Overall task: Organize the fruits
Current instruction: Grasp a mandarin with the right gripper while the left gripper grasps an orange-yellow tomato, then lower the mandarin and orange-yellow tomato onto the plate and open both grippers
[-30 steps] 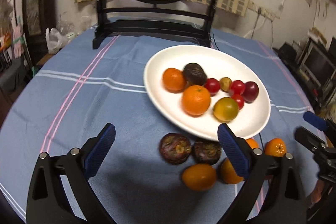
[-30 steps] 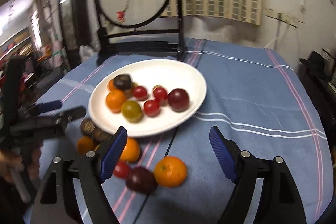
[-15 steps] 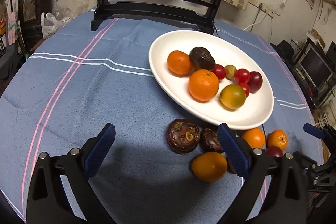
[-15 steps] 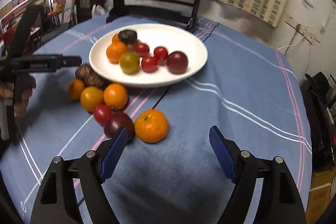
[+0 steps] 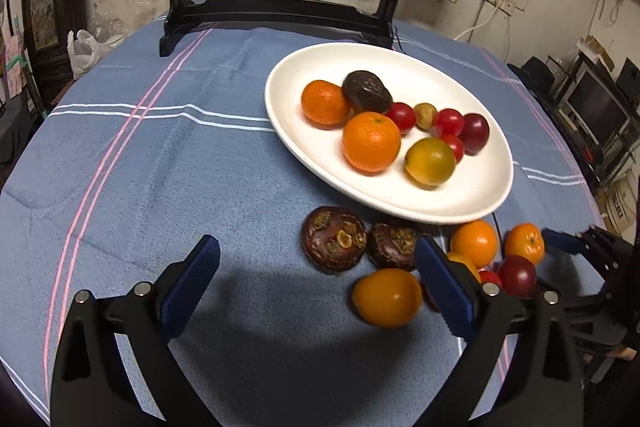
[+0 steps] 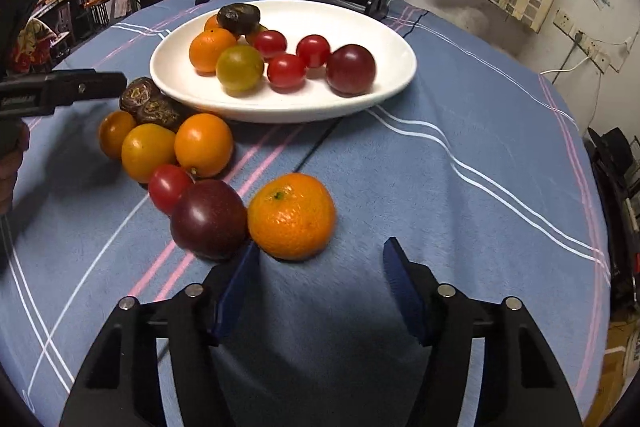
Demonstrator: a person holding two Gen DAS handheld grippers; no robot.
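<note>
A white plate (image 5: 304,163) holds mandarins, cherry tomatoes, a plum, a greenish citrus and a dark wrinkled fruit. Loose fruit lies on the blue cloth in front of it. My left gripper (image 5: 317,243) is open and hovers over two dark brown fruits (image 5: 334,245) and an orange fruit (image 5: 387,297). My right gripper (image 6: 322,247) is low over the cloth, its jaws closing. A mandarin (image 6: 292,217) lies just ahead of its fingertips, untouched, with nothing between the pads. A plum (image 6: 208,217) and a cherry tomato (image 6: 170,187) lie left of that mandarin.
A dark wooden stand (image 5: 280,11) with a round painted screen stands behind the plate (image 6: 280,111). A plastic bag (image 5: 82,47) sits beyond the table's far left edge. Bare cloth stretches right of the mandarin. My left gripper's body (image 6: 64,91) juts in beside the fruit pile.
My right gripper has sunk toward the mandarin and its jaws have narrowed. The left gripper has tipped slightly, staying over the same fruits.
</note>
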